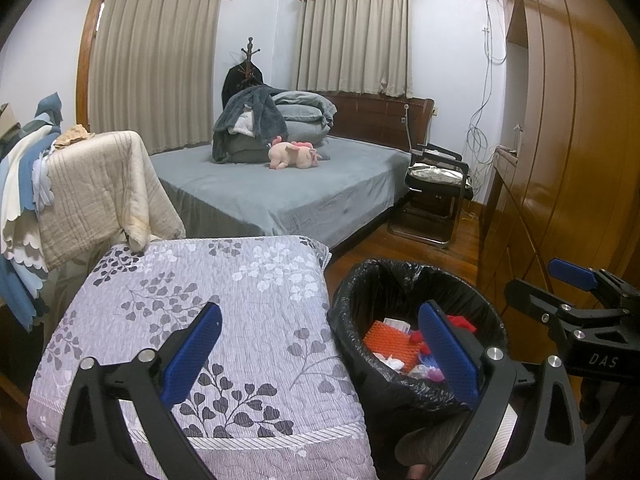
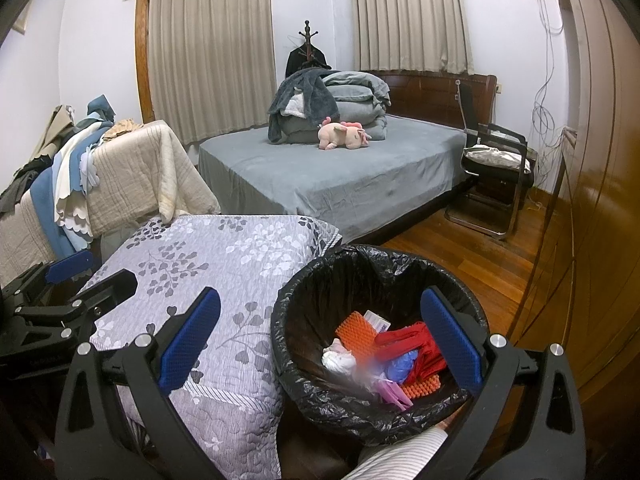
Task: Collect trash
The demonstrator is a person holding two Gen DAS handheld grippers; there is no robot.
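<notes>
A trash bin lined with a black bag stands on the wooden floor; it also shows in the left wrist view. Inside lie an orange ridged piece, red fabric, a white wad and bluish plastic. My left gripper is open and empty above the seam between the bin and a leaf-print quilt. My right gripper is open and empty, its right finger over the bin. The right gripper also shows at the right edge of the left wrist view.
The folded leaf-print quilt sits left of the bin. A bed with stacked bedding and a pink plush is behind. Draped blankets stand left, a chair and wooden wardrobe right.
</notes>
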